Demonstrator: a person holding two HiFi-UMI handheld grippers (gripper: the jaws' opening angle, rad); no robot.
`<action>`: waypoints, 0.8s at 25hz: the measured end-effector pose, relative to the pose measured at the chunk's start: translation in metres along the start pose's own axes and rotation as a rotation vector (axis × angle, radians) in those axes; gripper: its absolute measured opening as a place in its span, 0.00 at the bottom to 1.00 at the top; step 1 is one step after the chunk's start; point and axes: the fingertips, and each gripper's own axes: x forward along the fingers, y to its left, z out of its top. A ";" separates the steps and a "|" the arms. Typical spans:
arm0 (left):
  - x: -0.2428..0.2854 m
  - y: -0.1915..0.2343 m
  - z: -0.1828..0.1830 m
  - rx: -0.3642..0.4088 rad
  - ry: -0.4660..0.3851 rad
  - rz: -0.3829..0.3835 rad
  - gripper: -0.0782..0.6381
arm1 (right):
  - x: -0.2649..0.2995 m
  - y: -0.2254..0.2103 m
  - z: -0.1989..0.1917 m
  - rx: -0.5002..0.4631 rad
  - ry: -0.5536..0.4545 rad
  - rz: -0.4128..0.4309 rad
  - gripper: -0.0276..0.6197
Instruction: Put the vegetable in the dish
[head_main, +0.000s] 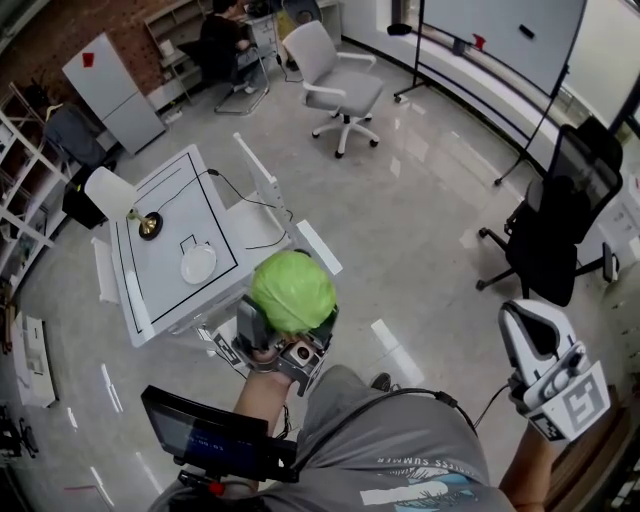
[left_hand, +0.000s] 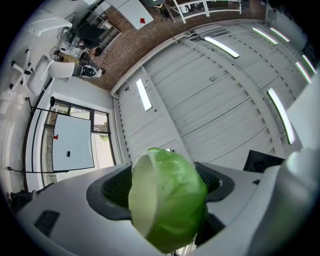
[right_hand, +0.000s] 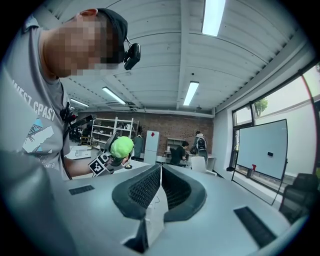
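A round green cabbage (head_main: 291, 289) sits between the jaws of my left gripper (head_main: 290, 305), which is shut on it and held high above the floor, beside the table's near corner. In the left gripper view the cabbage (left_hand: 167, 200) fills the gap between the dark pads (left_hand: 112, 190), with the ceiling behind it. The white dish (head_main: 198, 263) lies on the small white table (head_main: 160, 290) to the left of the cabbage. My right gripper (head_main: 525, 330) hangs at the lower right, away from the table. Its jaws are together with nothing in them (right_hand: 161, 175). From there the cabbage (right_hand: 122, 147) shows at a distance.
A small dark and gold object (head_main: 150, 225) and a black cable (head_main: 240, 195) lie on the table. A white office chair (head_main: 340, 90) stands behind it and a black chair (head_main: 560, 220) to the right. A person sits at a desk (head_main: 225, 45) at the back.
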 end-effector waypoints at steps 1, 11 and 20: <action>0.002 0.005 -0.003 0.002 -0.002 0.001 0.66 | -0.003 -0.007 -0.003 0.000 0.004 -0.006 0.06; 0.024 0.054 0.000 -0.041 0.009 0.016 0.66 | 0.011 -0.049 -0.016 0.042 0.005 -0.045 0.06; 0.057 0.074 0.031 -0.018 0.039 -0.036 0.66 | 0.062 -0.081 0.001 0.029 -0.022 -0.039 0.06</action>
